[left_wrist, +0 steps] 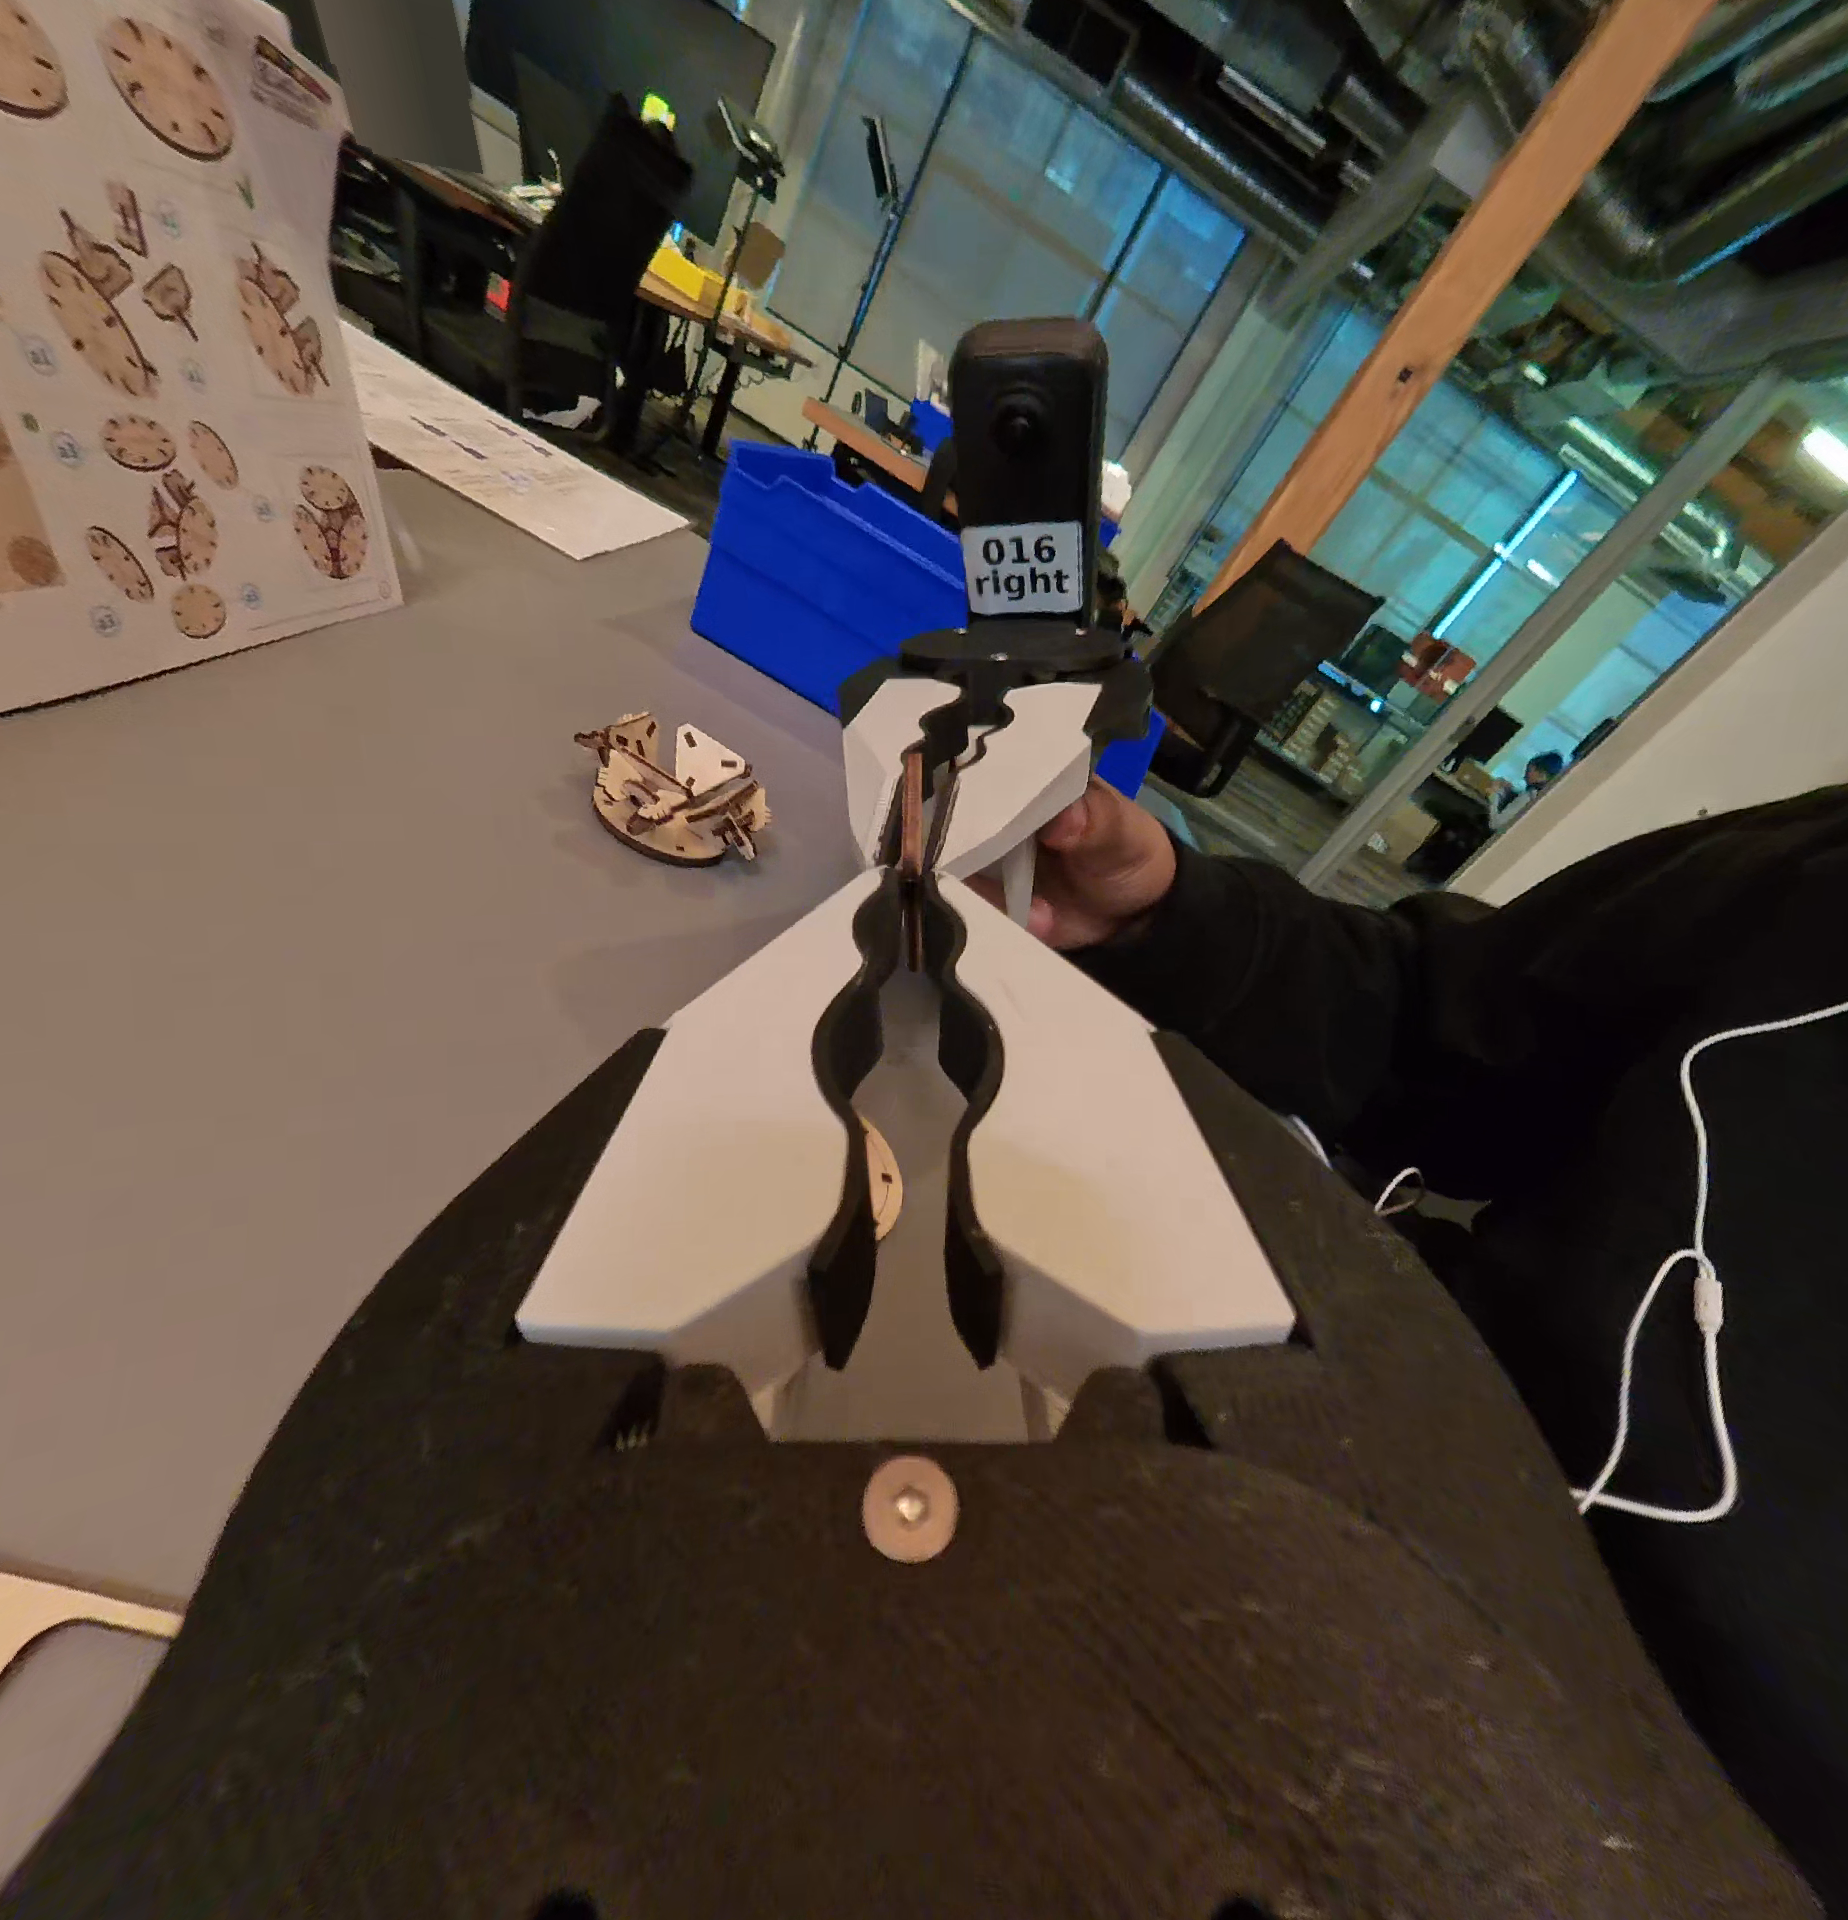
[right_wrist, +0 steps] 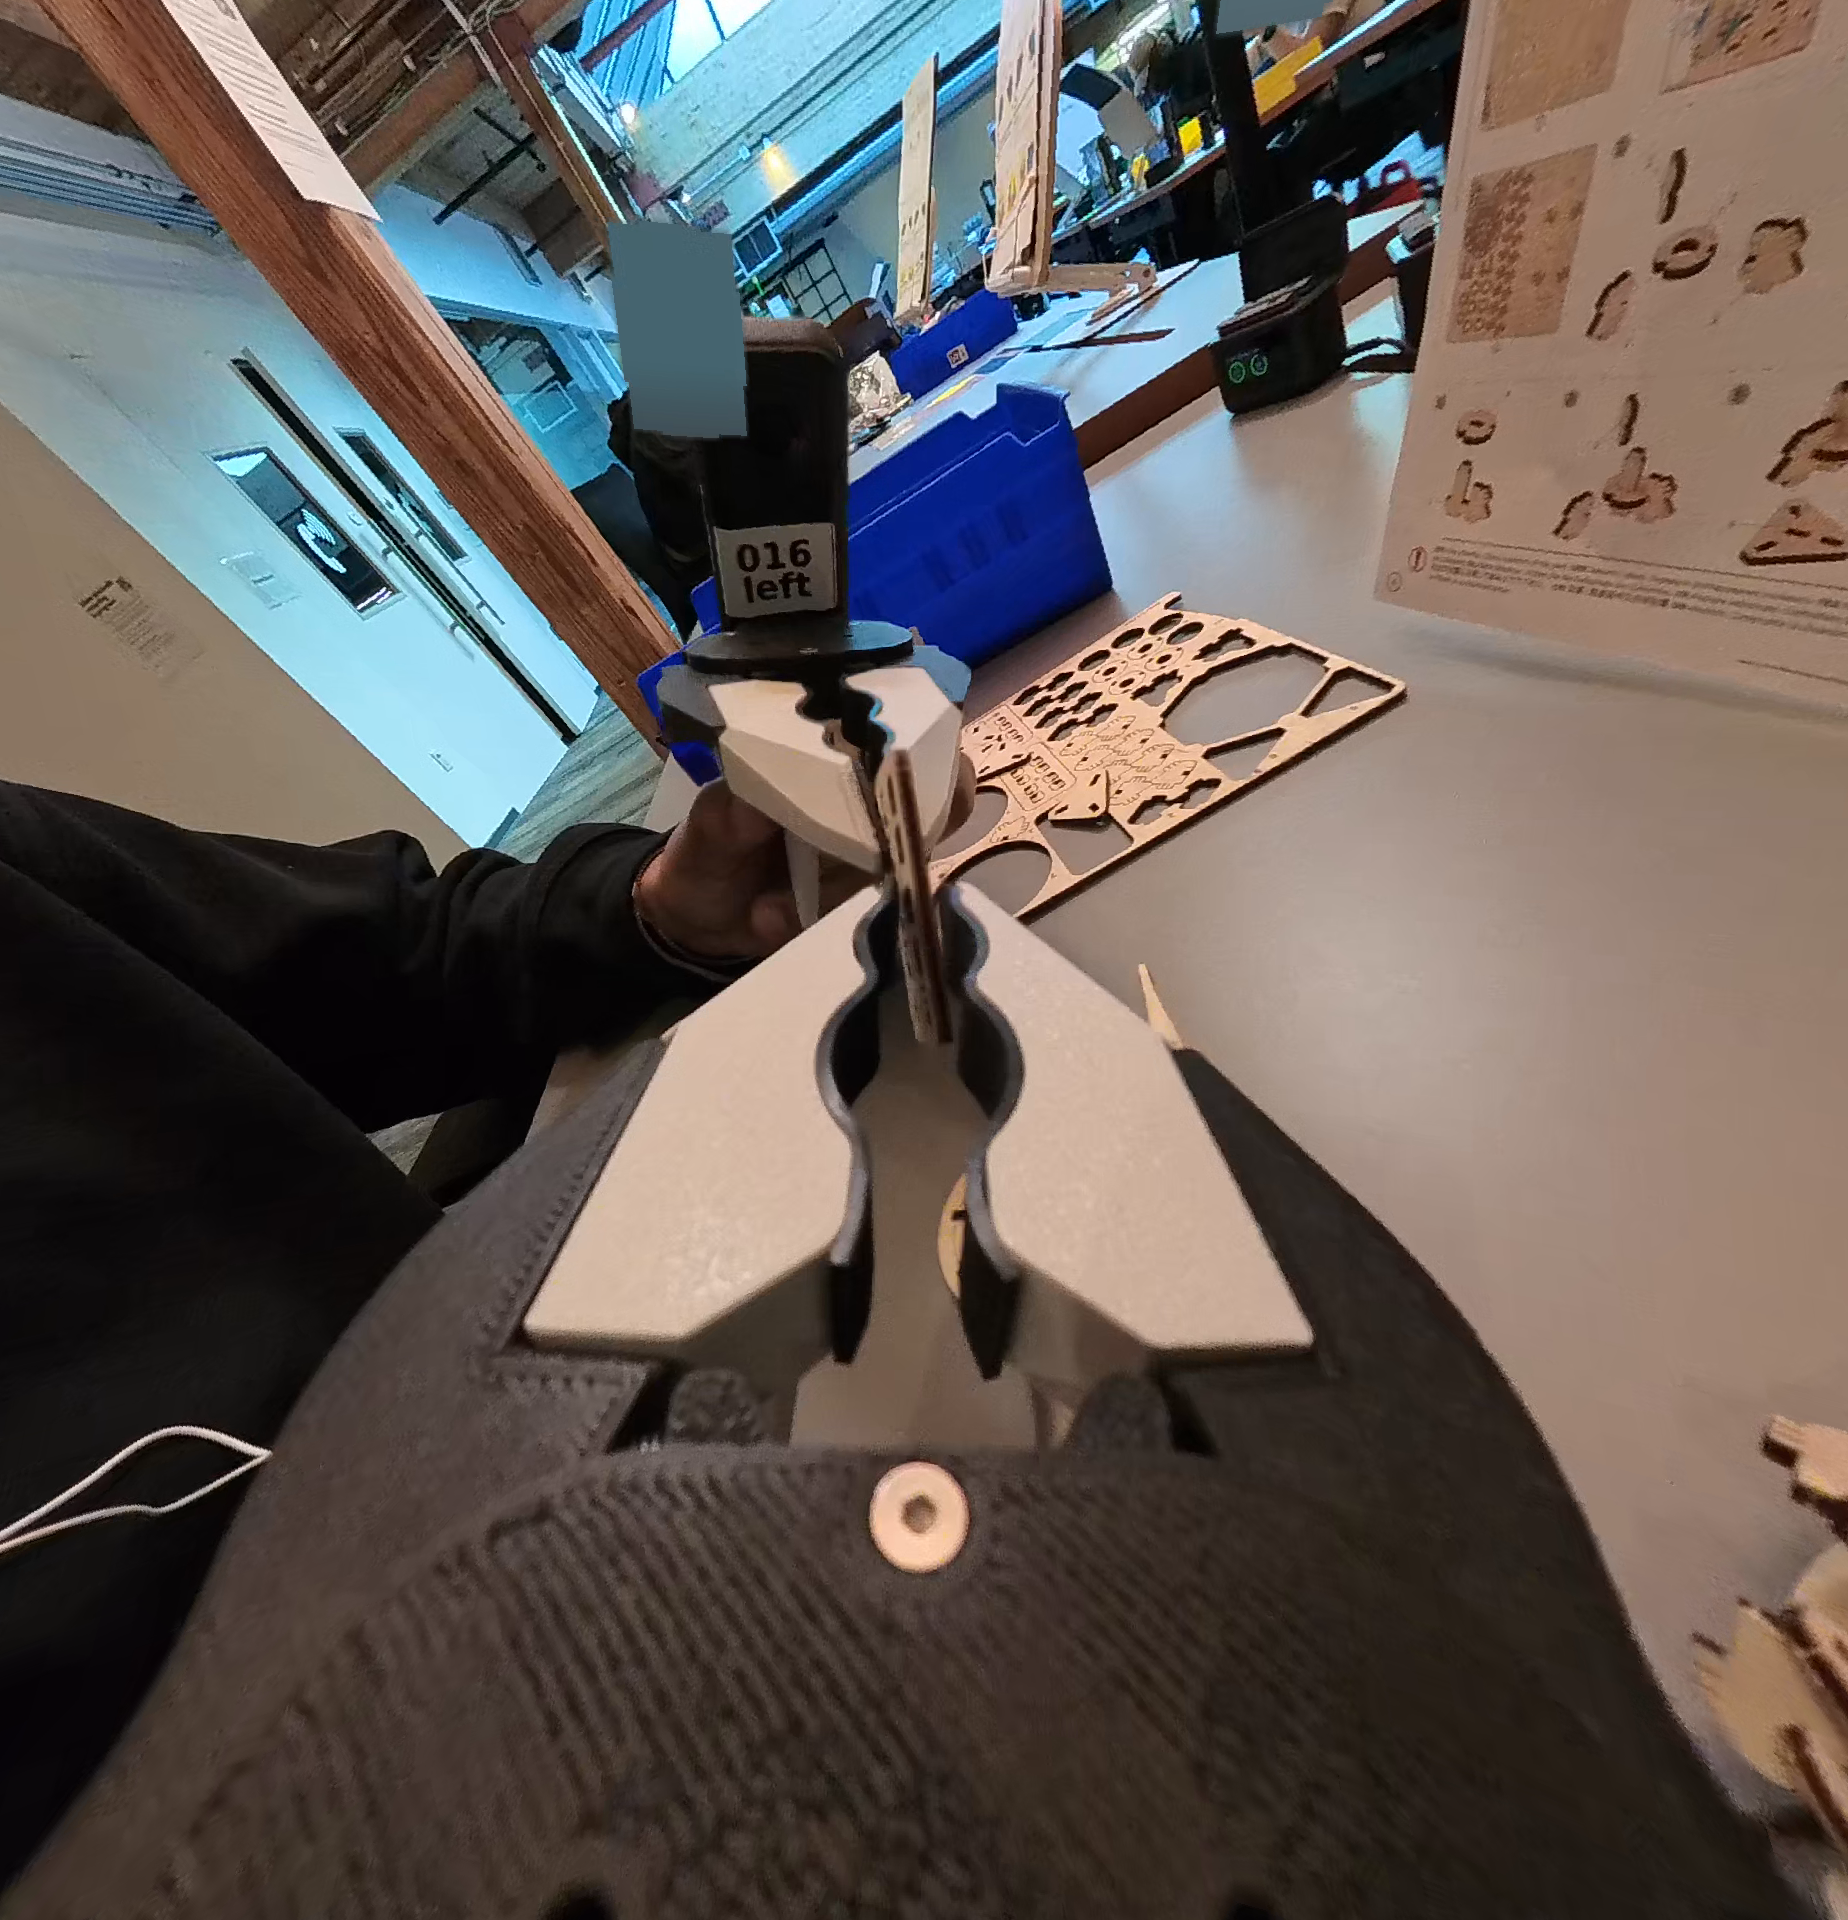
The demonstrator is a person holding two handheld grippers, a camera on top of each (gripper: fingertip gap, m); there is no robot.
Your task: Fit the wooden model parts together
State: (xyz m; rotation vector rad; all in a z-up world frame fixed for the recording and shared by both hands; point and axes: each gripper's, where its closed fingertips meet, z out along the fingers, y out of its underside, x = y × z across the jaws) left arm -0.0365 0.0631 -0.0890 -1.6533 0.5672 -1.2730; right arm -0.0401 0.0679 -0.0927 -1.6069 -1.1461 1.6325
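Meeting tip to tip above the grey table point(left_wrist: 276, 935), the left gripper point(left_wrist: 907, 894) and right gripper point(right_wrist: 915, 914) share one thin wooden strip point(right_wrist: 915, 914), held on edge. The left fingers are clamped on its near end; the right fingers stand slightly apart around the far end, and whether they press cannot be told. Left of the strip, as the left wrist view shows it, sits a small wooden assembly point(left_wrist: 676, 795), with a blue bin point(left_wrist: 816, 582) behind. Beyond the strip in the right wrist view lies a cut-out plywood sheet point(right_wrist: 1180, 758).
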